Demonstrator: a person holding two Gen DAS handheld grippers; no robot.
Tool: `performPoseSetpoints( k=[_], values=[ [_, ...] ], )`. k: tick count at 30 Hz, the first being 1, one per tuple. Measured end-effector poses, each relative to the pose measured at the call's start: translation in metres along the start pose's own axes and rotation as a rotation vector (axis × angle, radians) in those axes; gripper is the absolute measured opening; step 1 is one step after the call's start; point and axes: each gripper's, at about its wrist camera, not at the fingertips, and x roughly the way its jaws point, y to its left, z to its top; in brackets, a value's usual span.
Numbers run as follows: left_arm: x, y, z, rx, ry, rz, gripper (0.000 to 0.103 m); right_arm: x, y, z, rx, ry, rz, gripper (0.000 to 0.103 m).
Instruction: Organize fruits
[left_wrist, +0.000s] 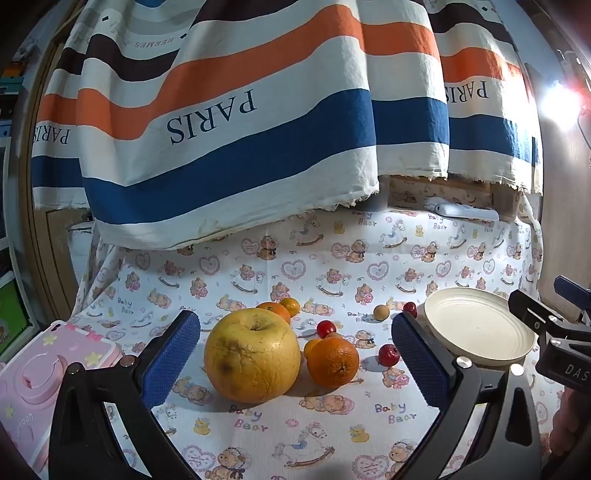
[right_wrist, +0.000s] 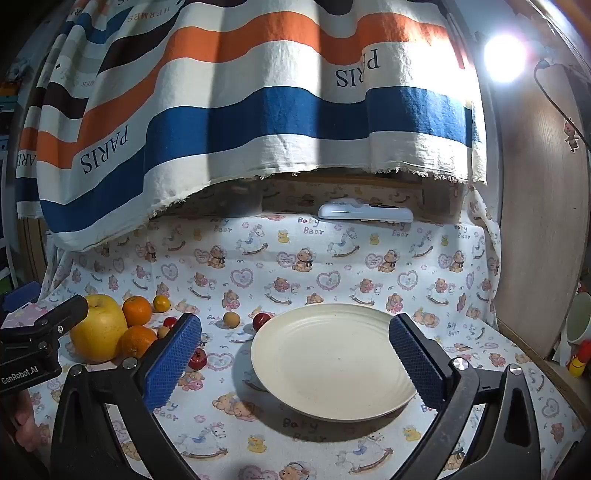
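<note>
Blue pads of my left gripper (left_wrist: 295, 354) gape wide, big yellow fruit (left_wrist: 252, 355) dead ahead between them, mid-cloth. My right gripper (right_wrist: 295, 362), also spread, hovers over the empty plate (right_wrist: 332, 360) rightward.

The striped orange, blue, brown and cream hanging cloth (left_wrist: 229, 122) reads "PARIS" several times, and "HERMES" higher up on a pale band, the letters upside down. The white cotton tablecloth printed with bears and hearts (left_wrist: 310, 417) repeats "Baby Bear". The black body of the left gripper (right_wrist: 26, 350) carries "GenRobot.AI"; the right gripper (left_wrist: 561, 343) shows only "DAS", cut off.
</note>
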Motion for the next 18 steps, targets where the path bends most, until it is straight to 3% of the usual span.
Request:
performPoseSetpoints(
  k=[8,12,18],
  values=[
    [-0.002,-0.006,0.0,0.022,-0.003,-0.01,0.103,-0.006,0.003,0.001,0.016,-0.005,-0.039,0.102],
    [0.001,-0.001,0.002,0.018,-0.001,0.012,0.103,-0.002,0.0,0.0,-0.003,-0.003,0.006,0.102],
    [-0.001,-0.004,0.0,0.02,-0.003,-0.035,0.103,-0.002,0.0,0.0,-0.007,-0.003,0.003,0.102]
  ],
)
